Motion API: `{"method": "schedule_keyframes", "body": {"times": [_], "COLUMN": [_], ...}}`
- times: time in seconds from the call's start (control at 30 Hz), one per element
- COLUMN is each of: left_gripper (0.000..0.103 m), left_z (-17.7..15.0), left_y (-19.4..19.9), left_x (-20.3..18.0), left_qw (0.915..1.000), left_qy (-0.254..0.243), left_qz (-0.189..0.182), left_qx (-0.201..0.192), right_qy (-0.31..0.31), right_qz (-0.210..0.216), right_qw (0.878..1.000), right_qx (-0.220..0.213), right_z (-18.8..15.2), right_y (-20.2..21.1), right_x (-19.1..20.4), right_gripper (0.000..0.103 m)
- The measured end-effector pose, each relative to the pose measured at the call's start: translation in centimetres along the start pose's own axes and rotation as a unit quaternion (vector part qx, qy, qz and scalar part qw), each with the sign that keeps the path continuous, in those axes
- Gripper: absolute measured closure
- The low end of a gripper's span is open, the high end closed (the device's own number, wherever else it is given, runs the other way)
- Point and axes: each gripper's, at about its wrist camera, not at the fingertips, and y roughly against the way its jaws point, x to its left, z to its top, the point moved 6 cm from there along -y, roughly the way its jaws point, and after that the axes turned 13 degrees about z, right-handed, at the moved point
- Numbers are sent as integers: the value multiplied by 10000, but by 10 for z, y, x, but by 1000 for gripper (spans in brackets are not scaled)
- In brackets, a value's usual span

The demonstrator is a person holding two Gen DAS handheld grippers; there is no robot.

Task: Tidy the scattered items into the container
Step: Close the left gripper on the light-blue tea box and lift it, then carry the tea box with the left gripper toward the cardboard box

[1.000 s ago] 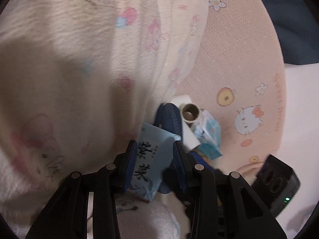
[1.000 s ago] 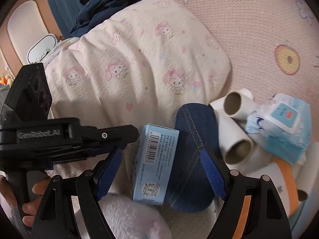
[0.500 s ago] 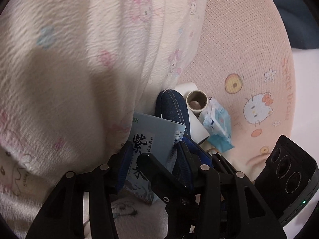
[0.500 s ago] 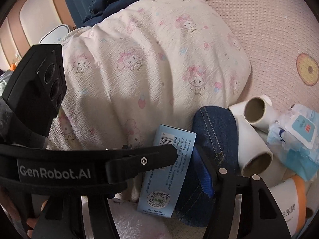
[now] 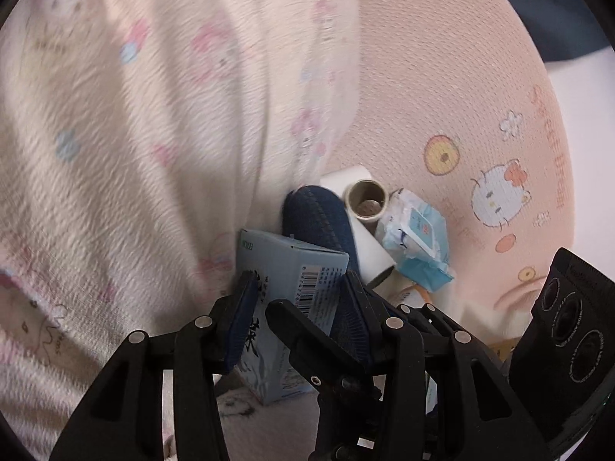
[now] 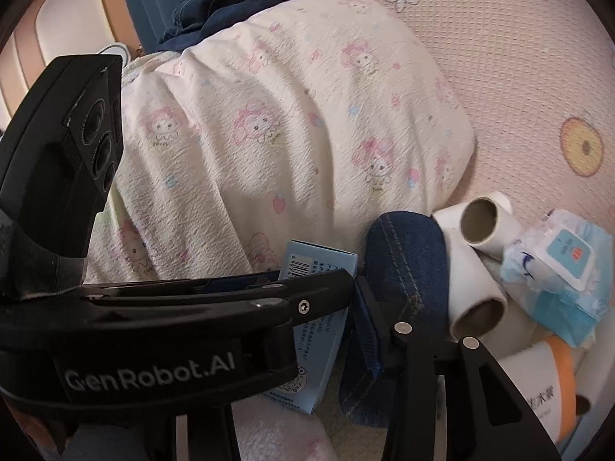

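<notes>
**Gripping the box, container unseen**

Your left gripper (image 5: pixel 296 303) clamps the pale blue cardboard box (image 5: pixel 296 265), wedged between the cream printed quilt (image 6: pixel 292 126) and the denim pouch (image 6: pixel 407 253). Your right gripper (image 6: pixel 346 299) crowds the same box; its left finger is hidden, so I cannot tell its grip. White paper rolls (image 6: pixel 480 223) and a blue wipes packet (image 6: pixel 557 261) lie beyond the pouch, untidied. No container shows.

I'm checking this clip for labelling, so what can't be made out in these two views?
- Container: in neither view.
- Right claw: right wrist view, the left claw's body crosses it, hiding one finger; open or shut unclear.
- Blue box: left wrist view, lower half behind the left claw; print blurred.
- Orange-banded cup: right wrist view, cut by the claw and the edge.
- Quilt: motion-blurred.
</notes>
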Motion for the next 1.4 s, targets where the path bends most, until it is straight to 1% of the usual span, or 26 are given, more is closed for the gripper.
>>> {"method": "schedule_keyframes", "body": {"times": [0.17,0.3,0.37,0.4,0.43,0.57,0.73,0.87,0.93,1.0,1.07,1.13,1.17,1.2,1.27,1.3,1.4], "left_gripper": [54,54,54,54,54,54,54,55,55,56,57,58,58,58,58,58,59], "left_z": [3,4,3,2,2,-6,-25,-51,-70,-92,-114,-140,-155,-164,-186,-199,-223], "left_y": [24,52,65,72,78,100,110,100,95,85,76,64,54,48,32,25,13], "left_x": [-19,-41,-52,-60,-64,-92,-136,-174,-193,-211,-225,-237,-243,-245,-249,-252,-254], "left_qw": [9994,9973,9958,9950,9943,9900,9835,9765,9711,9640,9571,9490,9439,9405,9324,9268,9151], "left_qy": [-310,-618,-750,-813,-861,-1168,-1599,-1972,-2220,-2524,-2766,-3014,-3163,-3253,-3456,-3589,-3848], "left_qz": [-20,-108,-180,-222,-266,-448,-625,-812,-866,-841,-849,-831,-766,-702,-521,-433,-249], "left_qx": [-165,-389,-493,-535,-570,-648,-566,-298,-167,-7,146,402,565,683,921,1022,1180], "right_qy": [-192,-308,-315,-326,-342,-417,-741,-1212,-1526,-1949,-2450,-2884,-3132,-3321,-3713,-3900,-4225], "right_qz": [-119,-269,-384,-446,-524,-735,-1045,-1406,-1484,-1483,-1455,-1455,-1465,-1460,-1374,-1314,-1203], "right_qw": [9990,9966,9947,9939,9927,9880,9792,9683,9615,9525,9390,9249,9164,9100,8968,8900,8763], "right_qx": [-373,-716,-898,-953,-1033,-1292,-1576,-1673,-1740,-1810,-1927,-2004,-2017,-2007,-1974,-1965,-1976], "right_z": [5,9,12,19,22,15,0,-27,-45,-68,-96,-123,-140,-153,-182,-196,-223], "right_y": [30,55,69,67,74,114,158,190,203,214,225,232,234,234,234,233,229], "right_x": [7,15,21,24,26,29,20,1,-11,-25,-41,-54,-61,-66,-76,-81,-88], "right_gripper": [66,66,66,67,67,67,67,67,67,69,71,73,74,75,75,75,75]}}
